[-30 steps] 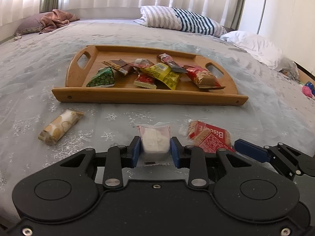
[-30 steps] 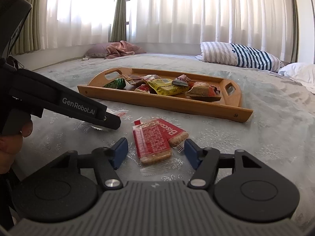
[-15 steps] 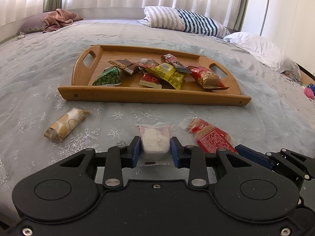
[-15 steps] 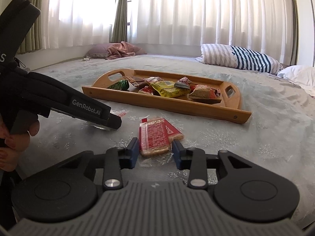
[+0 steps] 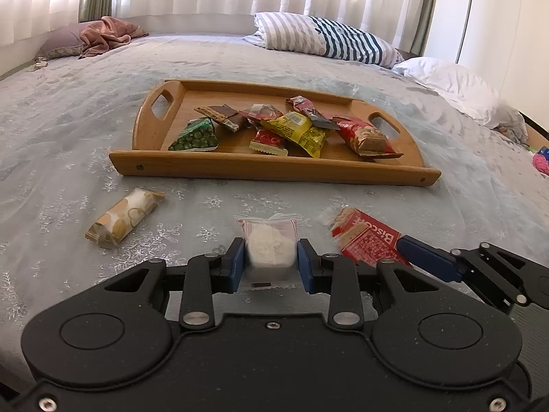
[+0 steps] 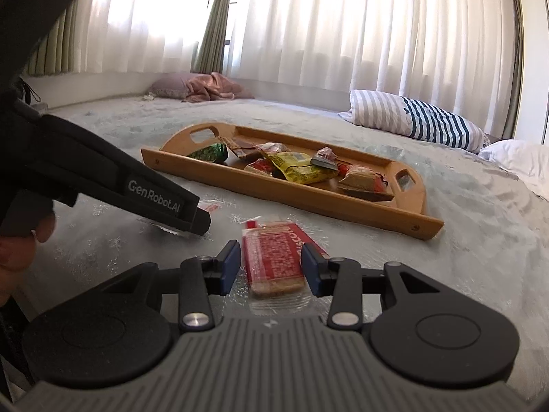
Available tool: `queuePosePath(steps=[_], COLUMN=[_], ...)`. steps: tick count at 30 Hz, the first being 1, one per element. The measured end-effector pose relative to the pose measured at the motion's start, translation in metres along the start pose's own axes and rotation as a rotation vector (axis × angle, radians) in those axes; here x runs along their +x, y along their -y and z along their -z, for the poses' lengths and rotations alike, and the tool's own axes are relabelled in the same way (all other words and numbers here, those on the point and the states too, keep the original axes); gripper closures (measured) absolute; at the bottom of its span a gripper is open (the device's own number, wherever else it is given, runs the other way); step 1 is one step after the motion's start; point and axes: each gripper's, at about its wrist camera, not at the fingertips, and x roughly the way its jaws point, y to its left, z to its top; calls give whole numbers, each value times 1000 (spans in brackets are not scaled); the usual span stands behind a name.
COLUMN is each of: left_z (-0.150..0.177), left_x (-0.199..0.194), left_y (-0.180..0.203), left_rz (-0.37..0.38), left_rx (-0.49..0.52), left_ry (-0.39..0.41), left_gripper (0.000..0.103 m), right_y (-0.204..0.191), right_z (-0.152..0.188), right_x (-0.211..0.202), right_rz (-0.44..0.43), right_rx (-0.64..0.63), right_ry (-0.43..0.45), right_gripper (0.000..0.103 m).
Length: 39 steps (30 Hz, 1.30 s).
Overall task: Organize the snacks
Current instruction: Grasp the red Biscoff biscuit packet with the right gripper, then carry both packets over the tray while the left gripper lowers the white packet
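the left gripper (image 5: 271, 261) has its jaws closed on the white snack packet (image 5: 271, 249), low over the bedspread (image 5: 68, 137). the right gripper (image 6: 271, 267) sits narrow around the red biscuit pack (image 6: 274, 262), though contact on both pads is unclear. 1 loose beige bar (image 5: 125, 216) lies apart. risks: crinkly wrap could slip on the lift, a packet could snag the wooden tray (image 5: 274, 166) rim, and the 2 grippers are close enough to collide.

Bed (image 5: 85, 110) with grey patterned cover; striped pillow (image 5: 326, 39) and white pillow (image 5: 453, 86) near white curtains (image 6: 343, 24); pink cloth (image 5: 109, 34) far corner.
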Motion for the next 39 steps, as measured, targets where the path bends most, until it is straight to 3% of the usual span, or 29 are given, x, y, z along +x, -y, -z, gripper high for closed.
queuePosePath(steps=[4, 5, 8, 21, 39], left_z=[0, 0, -1, -13, -72], left_x=[0, -1, -1, -1, 11], left_y=[-1, -2, -3, -10, -15], left_rz=[-3, -4, -5, -14, -14], left_rx=[-6, -7, -11, -22, -14], left_ry=[0, 1, 4, 36, 146], left_gripper=[72, 72, 72, 72, 72], right_y=[-2, -2, -3, 12, 59], right_z=[-2, -3, -4, -26, -75], right_x=[6, 7, 6, 4, 38], right_rz=[9, 13, 11, 61, 157], right_rx=[8, 6, 12, 95, 179], right_ry=[-7, -10, -11, 10, 4], right_gripper=[45, 58, 63, 64, 64])
